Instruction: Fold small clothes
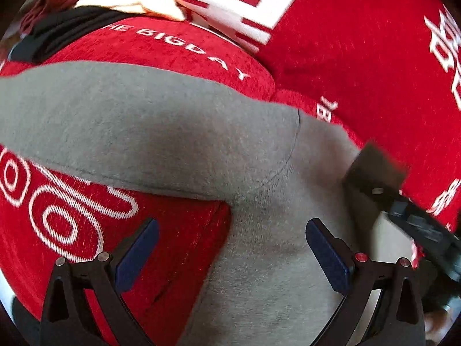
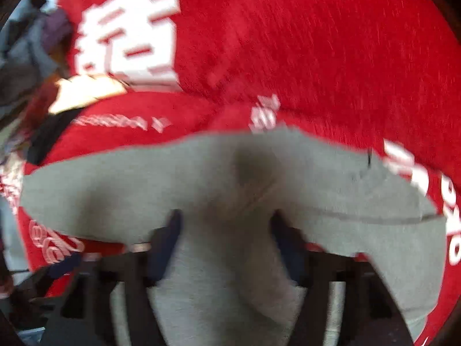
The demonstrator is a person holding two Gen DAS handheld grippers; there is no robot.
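Lying across a red printed cloth (image 1: 360, 57), a grey garment (image 1: 161, 132) is spread with a sleeve out flat — folding looks barely begun. The left gripper (image 1: 232, 245) hovers above it, jaws wide open and empty. The blurred right view shows the right gripper (image 2: 226, 236) with jaws apart astride grey fabric — contact unclear — and only the left view shows the pile of other clothes (image 1: 86, 8) clearly.

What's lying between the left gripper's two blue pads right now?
In the left wrist view, the left gripper stands open, and between its blue pads lie the grey garment toward the right pad and bare red printed cloth toward the left pad.
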